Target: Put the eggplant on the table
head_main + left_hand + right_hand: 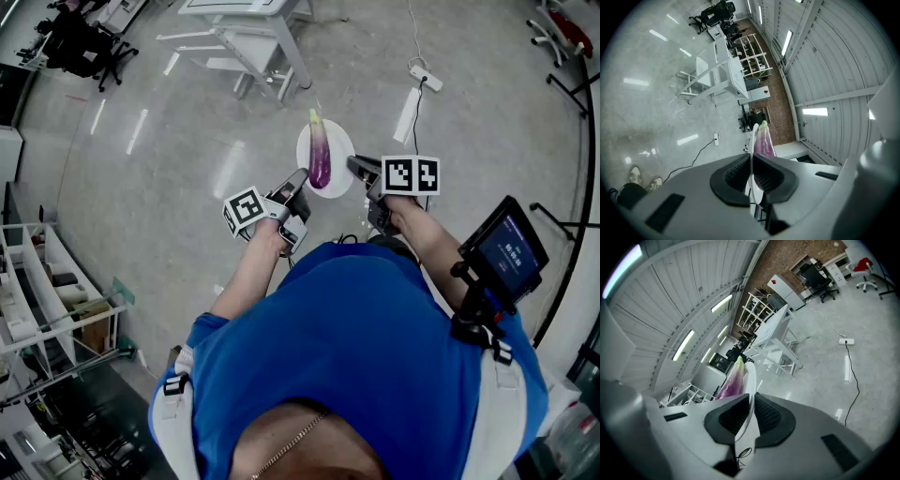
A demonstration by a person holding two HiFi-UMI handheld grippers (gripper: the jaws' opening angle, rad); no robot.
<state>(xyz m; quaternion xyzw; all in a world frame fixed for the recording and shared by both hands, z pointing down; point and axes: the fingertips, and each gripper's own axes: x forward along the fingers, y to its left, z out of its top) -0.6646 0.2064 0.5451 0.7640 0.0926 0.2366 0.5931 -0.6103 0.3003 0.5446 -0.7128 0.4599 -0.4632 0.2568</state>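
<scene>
Left gripper (301, 175), right gripper (353, 163) on plate (343, 146)

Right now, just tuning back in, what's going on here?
A person holds a white plate with the eggplant lying on it. The left gripper and right gripper are each shut on the plate's rim, on opposite sides, holding it above the floor. A white table stands ahead; the eggplant is not on it yet.
</scene>
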